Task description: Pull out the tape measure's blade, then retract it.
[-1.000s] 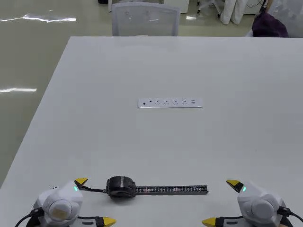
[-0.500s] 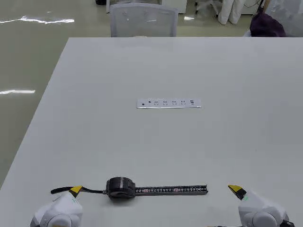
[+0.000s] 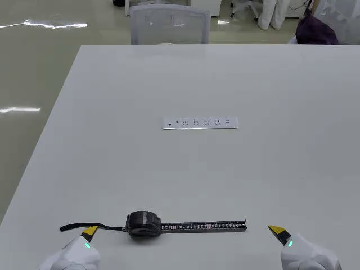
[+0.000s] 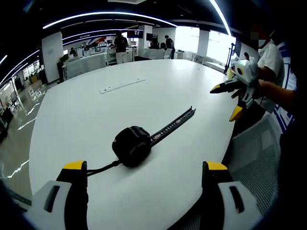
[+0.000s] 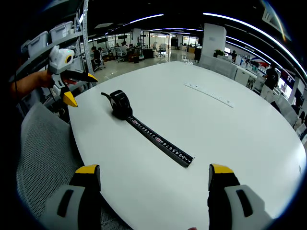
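- A black, round-cased tape measure [image 3: 143, 223] lay close to the near edge of a large, smooth white table [image 3: 197, 84].
- Its dark, numbered metal blade [image 3: 203, 226] was already drawn out and lay flat on the tabletop, running from the case toward the right.
- A thin black wrist strap [image 3: 79, 226] trailed from the other side of the case, toward the left.
- The left gripper [image 4: 145, 166], white with yellow-tipped jaws, hung just off the table edge. Its jaws were spread wide with nothing between them, and they pointed at the case.
- The right gripper [image 5: 154, 168], built the same, also had its jaws wide apart and empty. It was near the blade's free end without touching it.
- A flat white power strip [image 3: 200, 122] sat well apart at mid-table, and a pale mesh-backed chair [image 3: 169, 23] stood at the far side.
- By my judgement the pull-out was done and the retraction was not yet begun.
- One risk was that the blade might snap back fast if it were released while nothing steadied the case, so that its end whipped across the table.
- Another was that the rounded case might slip between the hard jaws, skid on the smooth top and drop off the nearby edge.
- The loose strap lay close to one left jaw tip, so it could catch there and drag the case sideways.
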